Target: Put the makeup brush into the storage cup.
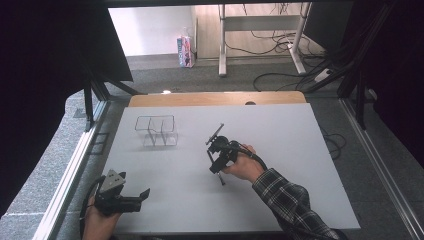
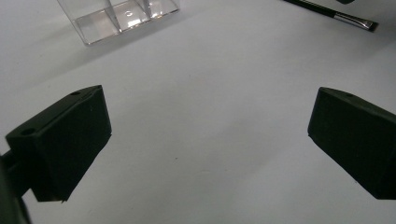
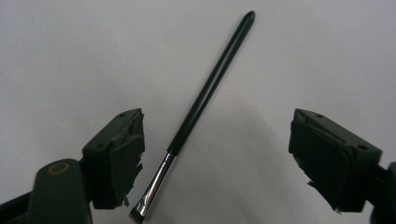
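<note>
Right tool [image 3: 217,158] lowered astride brush [image 3: 205,93], unclamped

Black brush [image 3: 205,95], silver ferrule, white table [image 1: 280,150]

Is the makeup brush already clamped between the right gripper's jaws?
No: the brush lies flat on the table, with clear gaps to both jaws of the right gripper.

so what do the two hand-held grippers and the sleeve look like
Both are black. The left hand-held gripper carries a grey three-cornered plate with dark dots on top, and a black cable trails from it. The right hand-held gripper has a looping black cable; its pads look frayed at the edges. The right arm wears a dark plaid sleeve.
</note>
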